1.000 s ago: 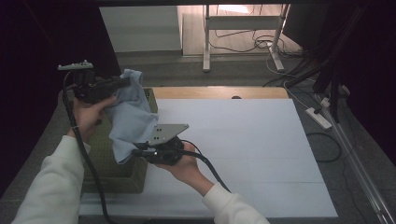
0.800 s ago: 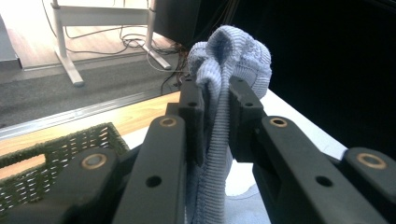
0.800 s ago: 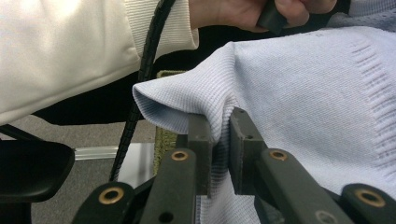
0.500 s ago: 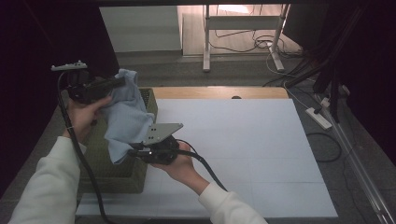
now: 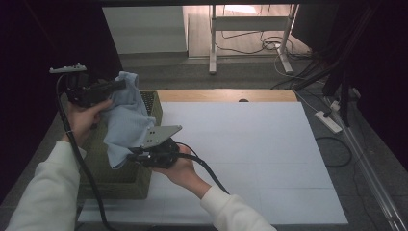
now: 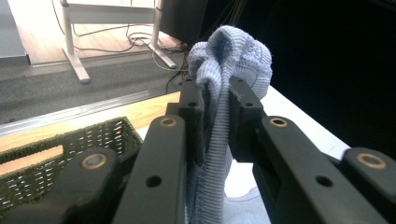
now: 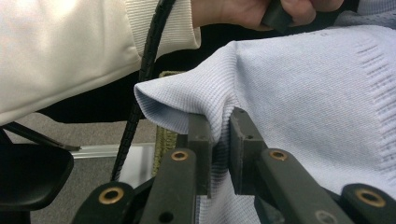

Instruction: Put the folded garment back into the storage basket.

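My left tongs (image 5: 120, 85) and right tongs (image 5: 133, 155) each clamp light-blue ribbed knit cloth (image 5: 126, 120), held above dark-green woven basket (image 5: 122, 179) at desk (image 5: 250, 159) edge.

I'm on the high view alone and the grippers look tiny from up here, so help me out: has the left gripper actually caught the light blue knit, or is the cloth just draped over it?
Observer: Caught. In the left gripper view the left gripper has its jaws closed on a bunched fold of the light blue knit, which pokes up past the tips.
Operator: And the right one?
Observer: The right gripper pinches a ribbed fold of the knit near a rolled edge, with cloth on both sides of the jaws.
Operator: Anything behind that edge?
Observer: The left sleeve, cream-coloured, with the black cable running down in front of it.
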A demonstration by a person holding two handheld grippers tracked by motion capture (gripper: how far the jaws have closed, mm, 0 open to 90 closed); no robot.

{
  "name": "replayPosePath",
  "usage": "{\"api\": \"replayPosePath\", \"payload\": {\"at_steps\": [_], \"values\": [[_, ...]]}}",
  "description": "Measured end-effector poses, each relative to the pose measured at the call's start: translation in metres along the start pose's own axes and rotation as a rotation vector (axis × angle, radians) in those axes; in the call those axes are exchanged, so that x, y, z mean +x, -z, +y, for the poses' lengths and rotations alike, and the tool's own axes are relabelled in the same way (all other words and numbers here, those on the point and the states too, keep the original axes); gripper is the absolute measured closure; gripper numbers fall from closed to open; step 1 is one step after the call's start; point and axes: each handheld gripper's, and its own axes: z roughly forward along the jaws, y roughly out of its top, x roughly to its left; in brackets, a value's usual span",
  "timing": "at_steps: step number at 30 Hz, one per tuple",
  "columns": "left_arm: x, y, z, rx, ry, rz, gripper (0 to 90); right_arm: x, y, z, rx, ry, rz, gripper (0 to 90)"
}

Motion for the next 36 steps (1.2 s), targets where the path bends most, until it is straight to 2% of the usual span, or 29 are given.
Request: {"api": "replayPosePath", "payload": {"at_steps": [15,36], "values": [[0.014,0.01,-0.005,0.005,0.013,0.023,78.1,-0.002,-0.024,0.002,0.008,-0.006,0.029,80.7],[0.03,0.015,-0.015,0.014,0.038,0.044,78.1,-0.005,-0.047,-0.001,0.018,-0.027,0.047,80.6]]}}
